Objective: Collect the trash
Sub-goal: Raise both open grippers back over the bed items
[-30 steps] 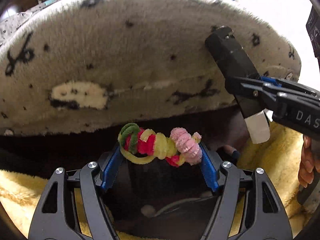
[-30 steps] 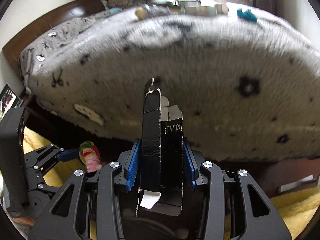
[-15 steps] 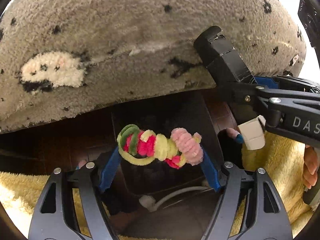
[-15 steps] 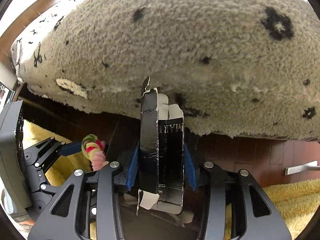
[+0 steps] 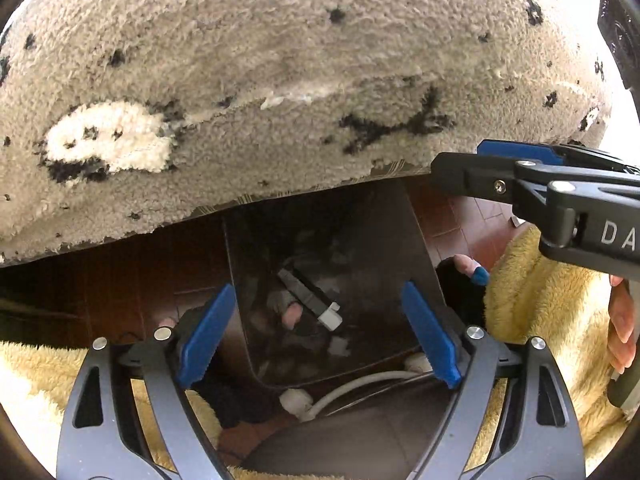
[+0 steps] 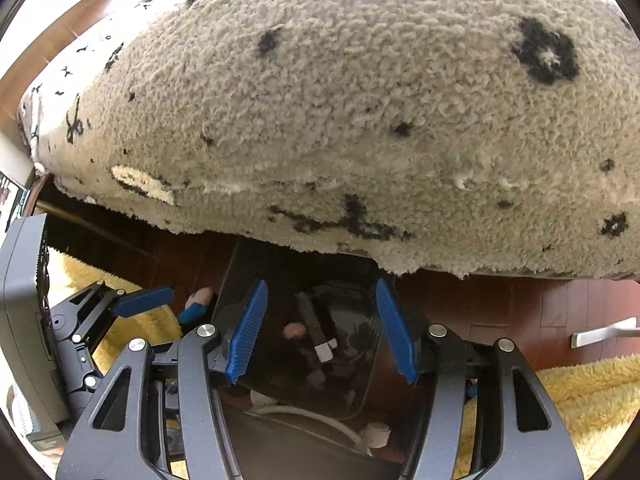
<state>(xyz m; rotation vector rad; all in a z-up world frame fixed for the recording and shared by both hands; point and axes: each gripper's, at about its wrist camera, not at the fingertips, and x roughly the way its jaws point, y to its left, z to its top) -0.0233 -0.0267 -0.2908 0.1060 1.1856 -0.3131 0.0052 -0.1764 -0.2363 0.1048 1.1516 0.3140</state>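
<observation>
Both loads have left the jaws since the earlier frames: the pipe-cleaner twist and the black cardboard box now lie in the dark plastic bin. From the left wrist, the left hand-held gripper [image 5: 320,332] is spreading wider with nothing between its pads, above the dark plastic bin [image 5: 416,248], where the black cardboard box [image 5: 308,300] lies. From the right wrist, the right hand-held gripper [image 6: 320,328] is also opening, empty, over the same bin [image 6: 236,284] beneath the shaggy beige blanket [image 6: 340,120].
</observation>
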